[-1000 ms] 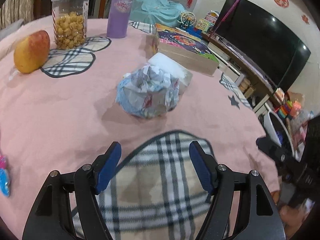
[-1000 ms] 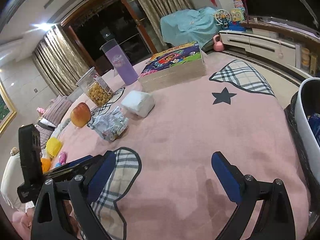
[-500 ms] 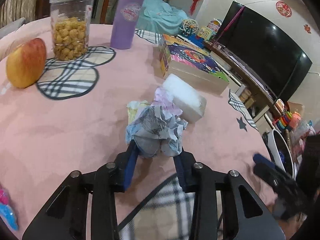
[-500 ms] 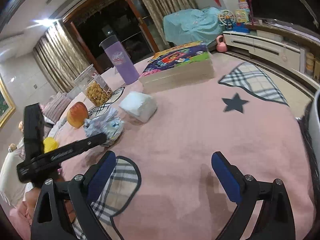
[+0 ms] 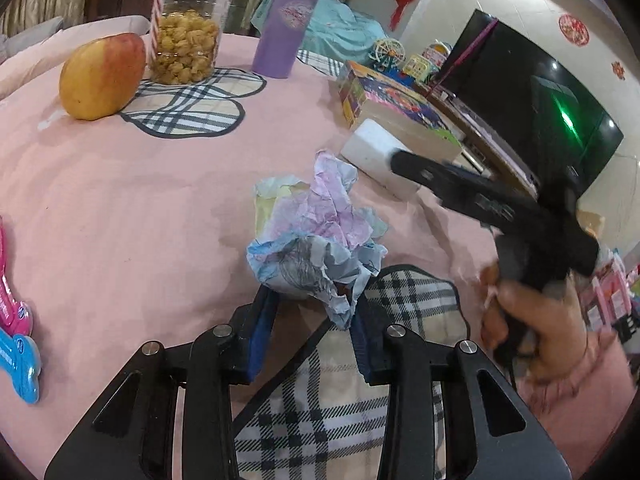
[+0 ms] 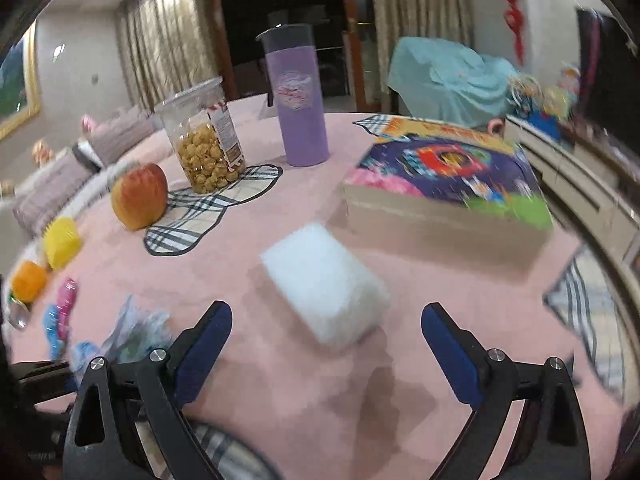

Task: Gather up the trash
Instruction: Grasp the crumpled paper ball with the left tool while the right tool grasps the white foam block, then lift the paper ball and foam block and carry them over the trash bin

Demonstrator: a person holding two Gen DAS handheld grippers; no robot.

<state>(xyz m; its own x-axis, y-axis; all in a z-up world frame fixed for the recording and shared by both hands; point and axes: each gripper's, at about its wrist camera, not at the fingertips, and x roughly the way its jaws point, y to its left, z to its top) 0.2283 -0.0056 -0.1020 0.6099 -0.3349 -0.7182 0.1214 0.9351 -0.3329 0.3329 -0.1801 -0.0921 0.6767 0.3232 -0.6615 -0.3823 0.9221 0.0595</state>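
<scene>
A crumpled wad of paper [image 5: 316, 240], pale blue and lilac, sits on the pink tablecloth [image 5: 120, 220]. My left gripper [image 5: 314, 306] is shut on its near end, with both blue pads pressed into the paper. The wad also shows at the left of the right wrist view as the same crumpled paper [image 6: 132, 336]. A white soft block [image 6: 324, 288] lies just ahead of my right gripper [image 6: 326, 316], its near corner between the fingertips. Those jaws stand wide, are closing, and touch nothing. In the left wrist view the right gripper's black body [image 5: 480, 200] reaches over the white block [image 5: 372, 152], held by a hand [image 5: 532, 328].
An apple [image 5: 102, 76], a jar of popcorn [image 5: 186, 28] and a purple tumbler [image 5: 288, 24] stand at the back. A colourful flat box [image 6: 448, 188] lies behind the white block. Pink and blue packets [image 5: 16, 332] lie at the left edge. Plaid patches [image 5: 340, 400] mark the cloth.
My left gripper went forward and shut on the paper wad. My right gripper swung left across the table and rolled, and now faces the white block.
</scene>
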